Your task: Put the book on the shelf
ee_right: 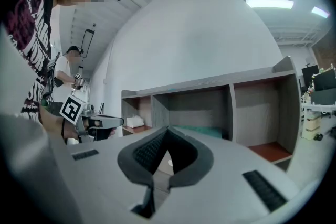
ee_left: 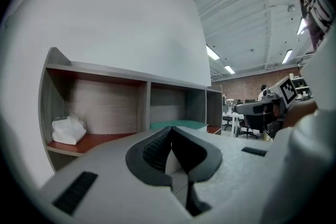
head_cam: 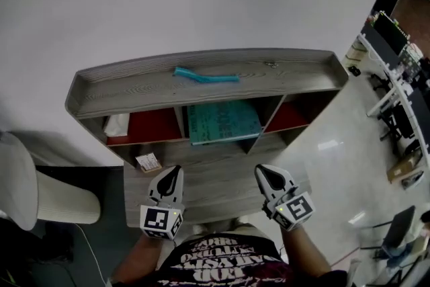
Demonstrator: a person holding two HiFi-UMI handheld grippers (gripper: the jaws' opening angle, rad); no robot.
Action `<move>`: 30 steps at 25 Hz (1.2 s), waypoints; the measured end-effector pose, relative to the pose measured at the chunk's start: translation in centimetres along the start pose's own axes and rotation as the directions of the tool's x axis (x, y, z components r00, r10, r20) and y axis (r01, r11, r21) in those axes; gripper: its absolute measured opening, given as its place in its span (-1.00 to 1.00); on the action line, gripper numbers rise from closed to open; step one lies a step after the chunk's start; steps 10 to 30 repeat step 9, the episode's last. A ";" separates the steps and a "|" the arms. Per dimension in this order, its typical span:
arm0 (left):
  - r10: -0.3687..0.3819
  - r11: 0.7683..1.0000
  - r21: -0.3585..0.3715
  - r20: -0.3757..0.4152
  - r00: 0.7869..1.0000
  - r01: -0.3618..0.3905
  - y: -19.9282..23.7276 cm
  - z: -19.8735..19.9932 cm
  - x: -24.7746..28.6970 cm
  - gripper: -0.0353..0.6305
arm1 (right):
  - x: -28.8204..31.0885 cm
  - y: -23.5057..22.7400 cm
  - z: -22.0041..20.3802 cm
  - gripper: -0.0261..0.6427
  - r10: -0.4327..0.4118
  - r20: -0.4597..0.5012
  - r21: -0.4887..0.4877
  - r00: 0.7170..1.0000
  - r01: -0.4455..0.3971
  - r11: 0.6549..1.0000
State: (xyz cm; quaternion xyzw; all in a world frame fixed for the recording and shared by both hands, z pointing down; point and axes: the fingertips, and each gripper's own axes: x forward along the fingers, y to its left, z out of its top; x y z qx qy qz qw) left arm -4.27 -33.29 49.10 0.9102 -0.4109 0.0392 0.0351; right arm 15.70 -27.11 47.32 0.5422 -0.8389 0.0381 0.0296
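Head view: one teal book [head_cam: 223,121] lies flat in the middle of three compartments of the shelf [head_cam: 134,87], apparently already placed. That would explain why the left gripper [head_cam: 168,183] and right gripper [head_cam: 269,178] hang back over the desk [head_cam: 215,175] at its near edge.

Left gripper view: jaws pressed together, empty.

Right gripper view: likewise closed on nothing.

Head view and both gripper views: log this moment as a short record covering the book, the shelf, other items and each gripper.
book: teal, lying flat in the middle compartment
shelf: three open compartments, standing on the desk against a white wall
left compartment: white cloth
shelf top: blue tool
desk, left side: small packet
left gripper: jaws together, empty, short of the shelf
right gripper: jaws together, empty, short of the shelf
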 end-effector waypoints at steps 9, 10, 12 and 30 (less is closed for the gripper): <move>-0.102 0.995 0.009 -0.010 0.995 0.102 -2.6 -0.3 1.9 -0.88 | -1.7 0.0 0.9 -0.91 -0.047 0.015 -0.036 0.999 0.048 0.998; -0.102 0.995 0.009 -0.010 0.995 0.102 -2.6 -0.3 1.9 -0.88 | -1.7 0.0 0.9 -0.91 -0.047 0.015 -0.036 0.999 0.048 0.998; -0.102 0.995 0.009 -0.010 0.995 0.102 -2.6 -0.3 1.9 -0.88 | -1.7 0.0 0.9 -0.91 -0.047 0.015 -0.036 0.999 0.048 0.998; -0.102 0.995 0.009 -0.010 0.995 0.102 -2.6 -0.3 1.9 -0.88 | -1.7 0.0 0.9 -0.91 -0.047 0.015 -0.036 0.999 0.048 0.998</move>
